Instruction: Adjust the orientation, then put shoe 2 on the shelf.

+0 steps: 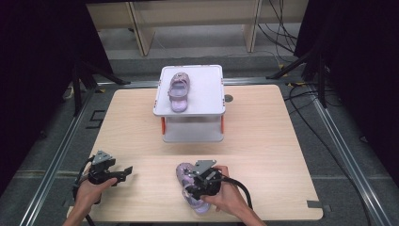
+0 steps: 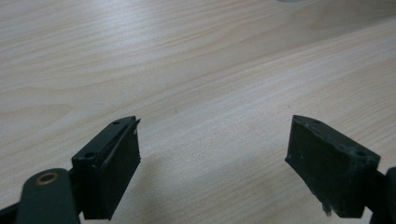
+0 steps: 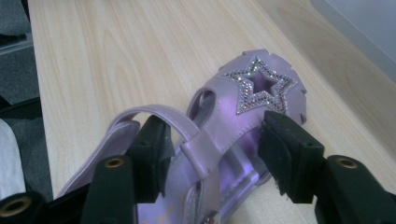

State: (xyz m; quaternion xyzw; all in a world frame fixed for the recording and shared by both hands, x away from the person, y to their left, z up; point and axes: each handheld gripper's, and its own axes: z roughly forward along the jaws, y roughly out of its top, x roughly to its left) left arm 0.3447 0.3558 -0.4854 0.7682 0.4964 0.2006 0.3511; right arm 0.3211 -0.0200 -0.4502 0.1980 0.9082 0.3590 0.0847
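Right gripper is sitting over the purple child's sandal with a rhinestone star on the toe, near edge of the light wood table. Its jaws are straddling the sandal's midsection at the strap: one pad is inside the heel loop, the other against the outer side of the upper just behind the star. The pads are looking close to the material, but I cannot tell if they are pressing yet; reading it as spread around the shoe, not pinching. The sandal is lying flat directly under and ahead of this gripper, toe pointing away from it.

Left gripper is hovering off to the side over bare table, jaws spread wide, nothing between them.

Well ahead of both grippers, a second matching purple sandal is resting on top of the white two-tier plastic shelf with orange posts.

Handling judgement: the sandal is likely light, with a soft bendy upper and thin strap over a stiffer sole. The strap alone would probably flop or fold, and the shiny synthetic surface may be slipping under the pads. The better hold is across the upper and sole edge together at the midfoot, where it is firmest, keeping off the rhinestones. The pair is probably going on the shelf beside its mate.
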